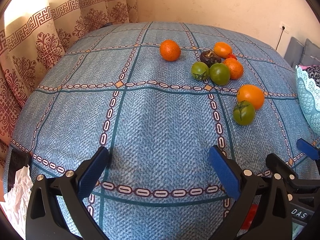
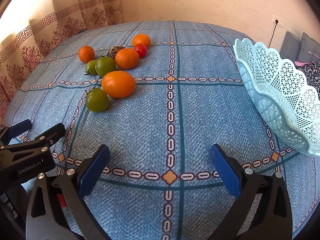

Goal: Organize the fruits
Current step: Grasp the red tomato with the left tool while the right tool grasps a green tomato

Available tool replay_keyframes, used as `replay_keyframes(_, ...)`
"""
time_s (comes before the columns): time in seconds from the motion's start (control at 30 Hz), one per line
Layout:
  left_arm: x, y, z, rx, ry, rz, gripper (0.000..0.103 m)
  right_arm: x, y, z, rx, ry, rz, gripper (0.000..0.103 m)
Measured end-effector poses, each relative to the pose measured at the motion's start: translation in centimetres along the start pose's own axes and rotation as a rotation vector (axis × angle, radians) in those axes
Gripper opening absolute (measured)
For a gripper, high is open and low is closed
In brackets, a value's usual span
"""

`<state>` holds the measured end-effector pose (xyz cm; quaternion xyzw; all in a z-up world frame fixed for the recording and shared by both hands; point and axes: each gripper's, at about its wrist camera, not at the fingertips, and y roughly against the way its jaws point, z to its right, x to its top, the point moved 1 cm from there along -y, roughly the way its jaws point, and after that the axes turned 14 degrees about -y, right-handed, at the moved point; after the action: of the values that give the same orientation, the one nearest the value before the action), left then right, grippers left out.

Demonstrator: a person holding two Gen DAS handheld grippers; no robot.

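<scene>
Fruits (image 2: 118,84) beside empty basket (image 2: 280,92)

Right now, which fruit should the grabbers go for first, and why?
Probably move the right gripper forward-left to the nearest green tomato. Both grippers' jaws stand open and empty, every fruit lies on the tablecloth, the basket looks empty, and that tomato sits closest, at the cluster's near edge.

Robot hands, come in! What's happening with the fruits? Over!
Left gripper open, right gripper open, both holding nothing. Fruits loose on the blue cloth; basket shows no fruit yet. Nothing in the way.
</scene>
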<state>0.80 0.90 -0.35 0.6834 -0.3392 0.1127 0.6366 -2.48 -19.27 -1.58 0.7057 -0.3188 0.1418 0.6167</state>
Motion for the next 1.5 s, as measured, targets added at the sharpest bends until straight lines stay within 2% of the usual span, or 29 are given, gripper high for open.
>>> replay_keyframes(0.07,-0.2,0.6,-0.2,-0.024,0.000,0.018,0.098,-0.2,0.4,0.2,0.025,0.011,-0.003,0.101)
replay_keyframes(0.23,-1.1,3.1,0.1,-0.011,-0.066,0.055,0.098,-0.2,0.8,0.5,0.073,0.009,-0.010,0.101)
replay_keyframes(0.4,-2.1,6.1,1.3,-0.065,-0.117,0.099,0.097,-0.3,1.5,0.5,0.108,0.024,0.002,0.101)
replay_keyframes(0.63,-3.3,7.1,3.4,-0.245,-0.139,0.054,0.075,0.0,2.3,2.9,0.083,-0.031,0.017,0.101)
replay_keyframes(0.73,-3.6,6.5,4.8,-0.276,-0.160,0.024,0.063,0.1,2.5,3.9,0.088,-0.053,0.006,0.097)
replay_keyframes(0.9,-3.8,5.9,6.2,-0.326,-0.181,0.012,0.057,0.1,2.8,4.7,0.087,-0.078,0.005,0.093)
replay_keyframes(1.0,-3.7,5.7,7.1,-0.354,-0.191,0.011,0.046,0.2,3.1,4.5,0.094,-0.071,0.015,0.093)
replay_keyframes(1.1,-3.7,5.4,7.9,-0.366,-0.203,0.016,0.034,0.1,3.2,4.2,0.095,-0.062,0.019,0.091)
replay_keyframes(1.13,-3.6,5.3,8.0,-0.367,-0.206,0.020,0.029,0.1,3.1,4.0,0.096,-0.062,0.016,0.087)
replay_keyframes(1.3,-3.2,5.2,8.1,-0.381,-0.194,0.045,0.027,0.4,2.8,3.7,0.120,-0.081,-0.004,0.076)
replay_keyframes(1.5,-2.6,6.5,4.7,-0.336,-0.122,0.103,0.027,1.3,2.2,2.3,0.178,-0.087,-0.042,0.070)
